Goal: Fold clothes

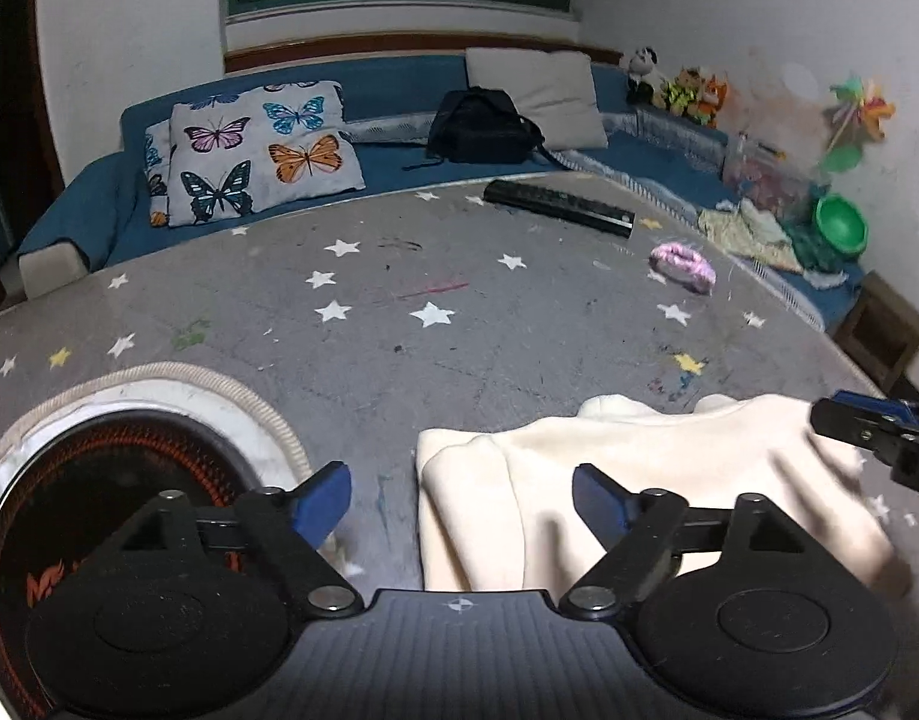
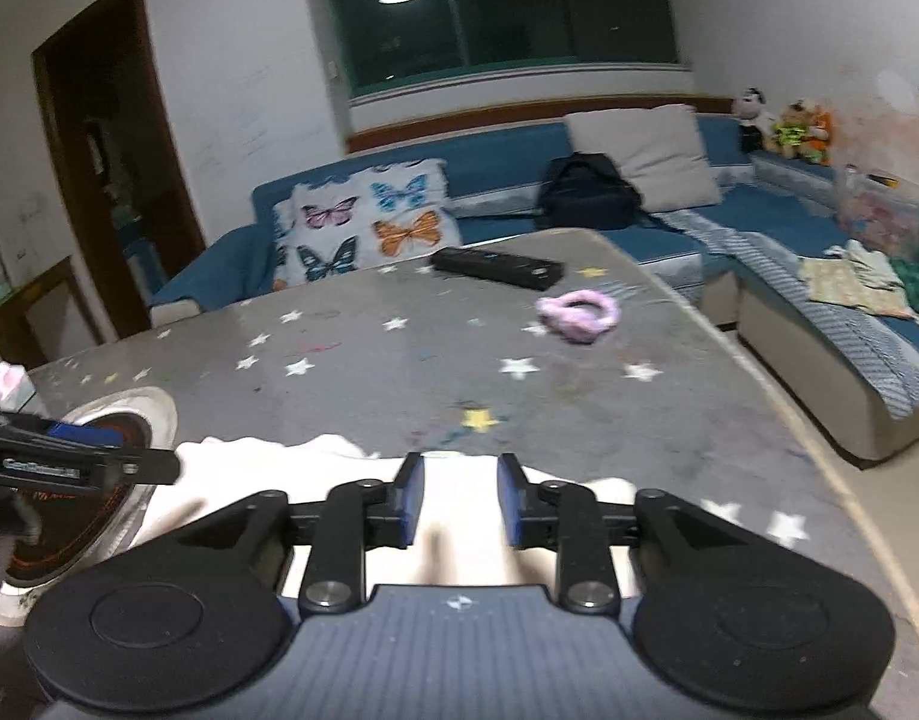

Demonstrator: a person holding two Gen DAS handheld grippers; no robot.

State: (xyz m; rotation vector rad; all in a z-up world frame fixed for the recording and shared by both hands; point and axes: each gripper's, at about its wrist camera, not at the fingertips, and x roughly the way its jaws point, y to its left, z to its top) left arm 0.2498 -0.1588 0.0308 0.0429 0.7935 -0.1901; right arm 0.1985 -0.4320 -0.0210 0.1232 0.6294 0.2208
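Note:
A cream garment (image 1: 639, 480) lies folded on the grey star-patterned table (image 1: 399, 312). My left gripper (image 1: 462, 501) is open wide, its right finger over the garment's left part, its left finger over bare table. My right gripper (image 2: 461, 501) is open with a narrower gap, above the same garment (image 2: 459, 516), holding nothing. In the left wrist view the right gripper (image 1: 867, 432) shows at the garment's right edge. In the right wrist view the left gripper (image 2: 81, 456) shows at the garment's left edge.
A round heater with a dark red-glowing centre (image 1: 117, 480) sits at the table's near left. A black remote-like bar (image 1: 558, 207) and a pink fluffy item (image 1: 681, 267) lie further back. A blue sofa (image 1: 399, 120) with pillows and a black bag (image 1: 483, 126) stands behind.

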